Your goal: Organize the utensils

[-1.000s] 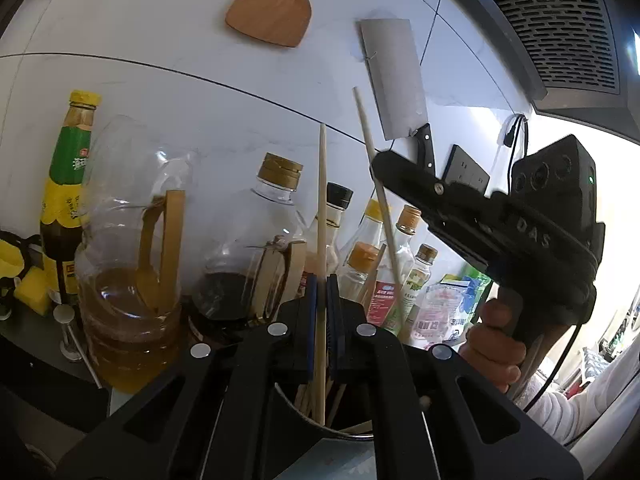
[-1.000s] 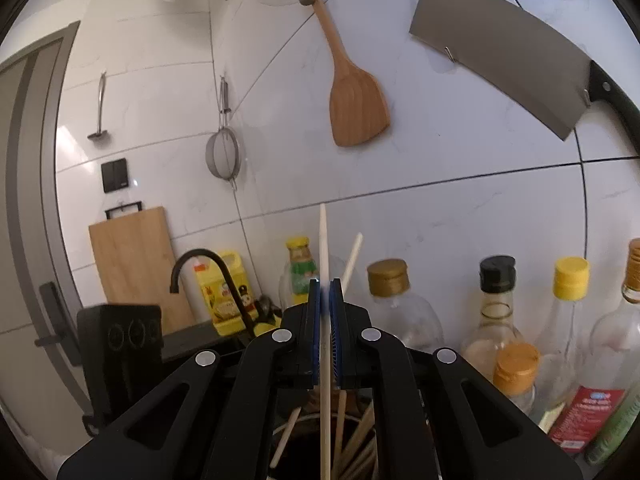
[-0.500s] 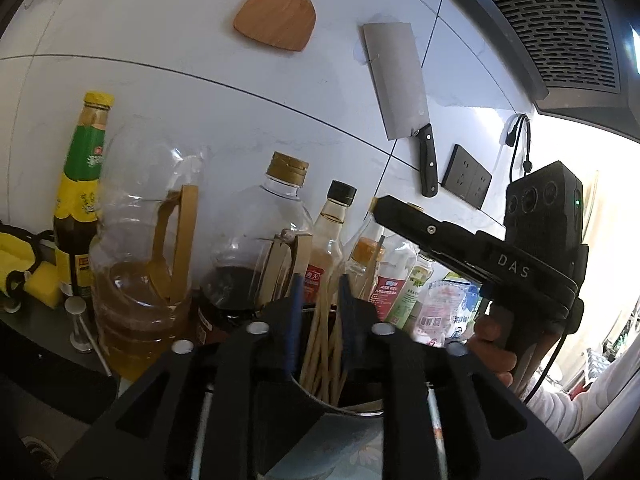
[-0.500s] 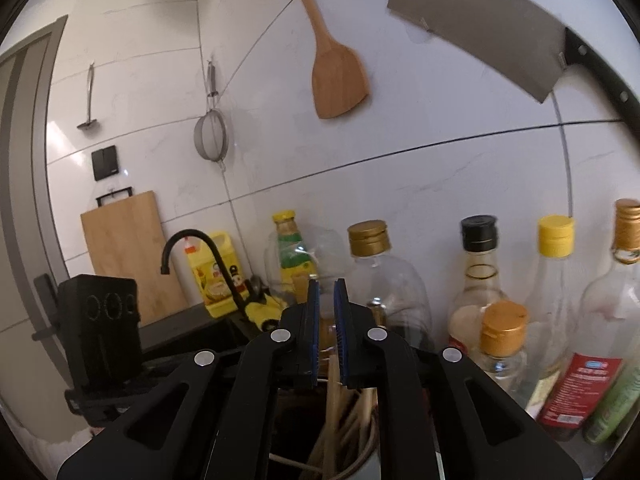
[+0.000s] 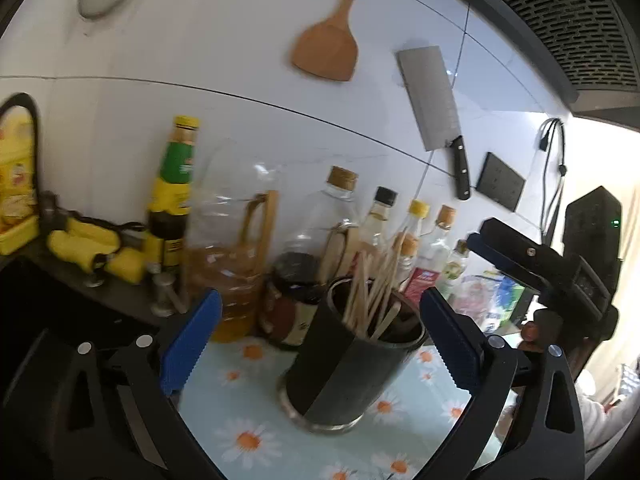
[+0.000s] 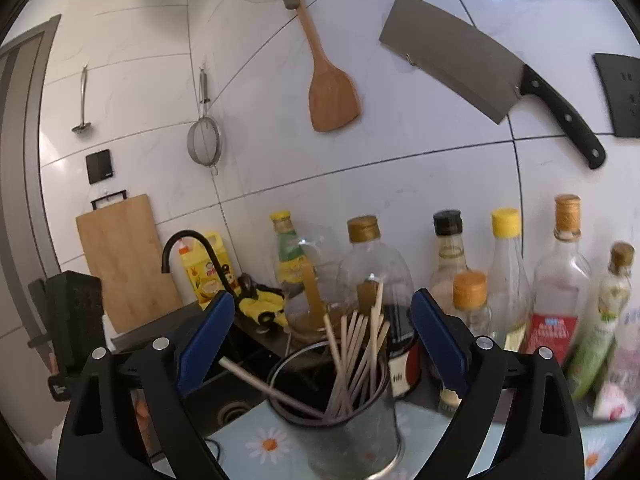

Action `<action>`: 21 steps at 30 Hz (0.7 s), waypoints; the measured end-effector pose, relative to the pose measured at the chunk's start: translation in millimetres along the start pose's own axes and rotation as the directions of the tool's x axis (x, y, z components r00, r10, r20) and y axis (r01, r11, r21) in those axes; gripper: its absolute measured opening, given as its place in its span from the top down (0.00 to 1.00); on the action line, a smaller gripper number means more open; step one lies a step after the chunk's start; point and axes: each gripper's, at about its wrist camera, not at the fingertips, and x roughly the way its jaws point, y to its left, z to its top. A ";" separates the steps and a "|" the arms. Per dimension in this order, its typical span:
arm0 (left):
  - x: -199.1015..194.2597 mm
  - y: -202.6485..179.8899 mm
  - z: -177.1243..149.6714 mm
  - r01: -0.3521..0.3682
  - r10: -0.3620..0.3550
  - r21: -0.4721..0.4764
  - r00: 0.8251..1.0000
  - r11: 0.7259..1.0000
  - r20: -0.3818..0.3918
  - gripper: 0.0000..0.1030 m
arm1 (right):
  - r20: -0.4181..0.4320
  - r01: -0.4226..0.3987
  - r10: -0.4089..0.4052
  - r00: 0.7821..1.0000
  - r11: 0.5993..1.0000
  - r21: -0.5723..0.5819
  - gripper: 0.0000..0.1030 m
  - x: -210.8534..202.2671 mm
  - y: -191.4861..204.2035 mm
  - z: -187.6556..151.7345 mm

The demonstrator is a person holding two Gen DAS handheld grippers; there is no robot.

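Your left hand-held gripper (image 5: 320, 344) points a little downward at the cup (image 5: 352, 364) on the worktop (image 5: 248, 412). Its blue pads (image 5: 192, 344) stand far apart and are opening right now. The cup sits in the gap between them, but the pads do not touch it, and this hand-held gripper holds nothing. Your right hand-held gripper (image 6: 324, 344) also tips a little downward toward the same cup, seen from the other side. Its jaws are opening wide too, and nothing is pressed between them. In the left view you can see your right hand-held gripper off to the right side, with your fingers (image 5: 532, 334) wrapped around its handle. The chopsticks (image 6: 360, 356) all stand in the cup, leaning against each other, with their tops fanned out above the rim. The cup stands upright on the daisy-print cover of the worktop, just in front of a row of bottles (image 6: 508, 272). A wooden spatula (image 6: 332, 96) and a big knife (image 6: 480, 80) hang on the white wall behind.
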 end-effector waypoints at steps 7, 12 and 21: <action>-44.2 -15.6 -24.8 -0.165 0.165 0.008 0.985 0.986 -0.050 0.06 | -0.019 0.042 -0.042 0.999 0.999 -0.011 0.08 -37.8 14.6 -19.8; -67.0 -34.2 -51.9 -0.206 0.205 0.006 0.973 0.979 -0.102 0.06 | -0.066 0.124 -0.123 0.990 0.992 0.018 0.08 -64.0 13.9 -44.3; -101.9 -72.9 -102.7 -0.319 0.316 0.007 0.938 0.948 -0.141 0.06 | -0.187 0.159 -0.173 0.967 0.983 -0.089 0.08 -98.0 27.2 -100.6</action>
